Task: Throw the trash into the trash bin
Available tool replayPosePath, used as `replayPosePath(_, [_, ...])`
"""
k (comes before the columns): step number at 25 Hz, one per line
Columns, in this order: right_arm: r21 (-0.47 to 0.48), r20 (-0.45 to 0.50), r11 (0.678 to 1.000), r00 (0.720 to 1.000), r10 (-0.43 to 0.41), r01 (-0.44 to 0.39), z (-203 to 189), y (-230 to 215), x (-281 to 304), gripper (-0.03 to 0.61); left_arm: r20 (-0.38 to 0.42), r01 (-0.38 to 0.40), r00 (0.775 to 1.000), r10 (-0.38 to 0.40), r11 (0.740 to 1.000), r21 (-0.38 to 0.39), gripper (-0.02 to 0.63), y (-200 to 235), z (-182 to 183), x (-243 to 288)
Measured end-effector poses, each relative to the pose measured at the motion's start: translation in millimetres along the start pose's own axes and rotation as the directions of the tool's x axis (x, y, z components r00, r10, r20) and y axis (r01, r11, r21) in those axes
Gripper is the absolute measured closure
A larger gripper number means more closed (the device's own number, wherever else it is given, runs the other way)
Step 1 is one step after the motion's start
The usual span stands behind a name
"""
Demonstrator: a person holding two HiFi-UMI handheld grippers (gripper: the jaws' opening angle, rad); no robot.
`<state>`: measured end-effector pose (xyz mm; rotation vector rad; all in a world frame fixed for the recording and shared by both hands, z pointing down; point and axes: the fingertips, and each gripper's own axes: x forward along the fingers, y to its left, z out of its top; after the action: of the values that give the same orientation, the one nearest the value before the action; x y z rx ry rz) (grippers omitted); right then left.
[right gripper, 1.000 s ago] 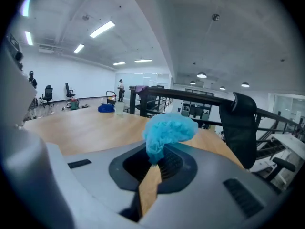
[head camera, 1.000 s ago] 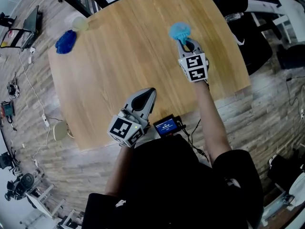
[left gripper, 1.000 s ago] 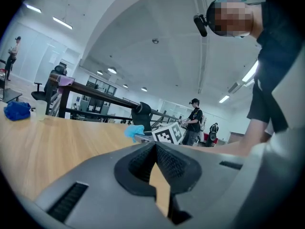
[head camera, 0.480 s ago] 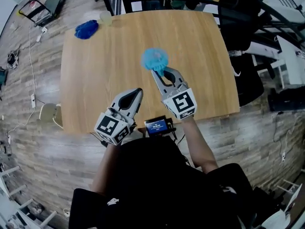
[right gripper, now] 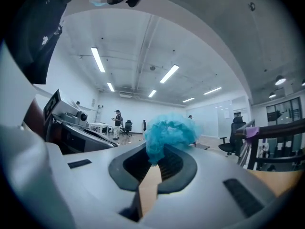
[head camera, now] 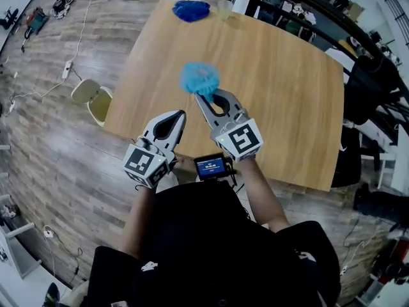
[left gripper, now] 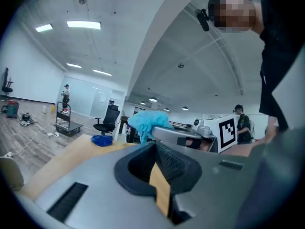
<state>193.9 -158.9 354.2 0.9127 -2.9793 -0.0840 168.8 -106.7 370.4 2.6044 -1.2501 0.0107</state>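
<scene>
Both grippers are up in front of the torso, side by side, pointing away from the body. Right gripper point(head camera: 203, 96): I read its jaws pressed together at the tips, pinching a light-blue wad point(head camera: 199, 77) that bulges out past them. Right forearm point(head camera: 259, 190) is bare and angles in toward the middle. Left gripper point(head camera: 181, 114): jaws closed on each other, nothing between them. It sits just beside the right one, tips slightly nearer the body. Left forearm point(head camera: 142, 213) runs back to the shoulder.

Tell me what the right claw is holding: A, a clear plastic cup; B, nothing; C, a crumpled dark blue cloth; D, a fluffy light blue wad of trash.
D: the right claw is shut on the fluffy light blue wad of trash, which sticks out past its tips.
</scene>
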Motion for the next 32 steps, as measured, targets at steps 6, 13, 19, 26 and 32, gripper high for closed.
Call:
replayPosePath(6, [0.011,-0.006,0.993,0.993,0.119,-0.119,16,84,94,0.575,0.091,-0.117,0.989,0.121,0.992,-0.046,0.615,75,19,-90])
replayPosePath(13, [0.014,-0.026,0.970,0.970,0.242,-0.242,12,208,208,0.575,0.147,-0.258,0.952,0.270,0.961,-0.098,0.615,177,19,-222])
replayPosePath(19, [0.070,-0.093,0.940,0.936,0.339,-0.333,-16,279,296,0.575,0.169,-0.385,0.893,0.417,0.902,-0.196,0.615,263,1,-308])
replayPosePath(26, [0.149,-0.210,0.882,0.857,0.470,-0.447,-85,306,408,0.575,0.115,-0.486,0.825,0.554,0.798,-0.357,0.615,337,-44,-341])
replayPosePath(32, [0.265,-0.344,0.859,0.789,0.508,-0.438,-216,329,532,0.574,-0.013,-0.598,0.746,0.666,0.661,-0.453,0.615,398,-103,-369])
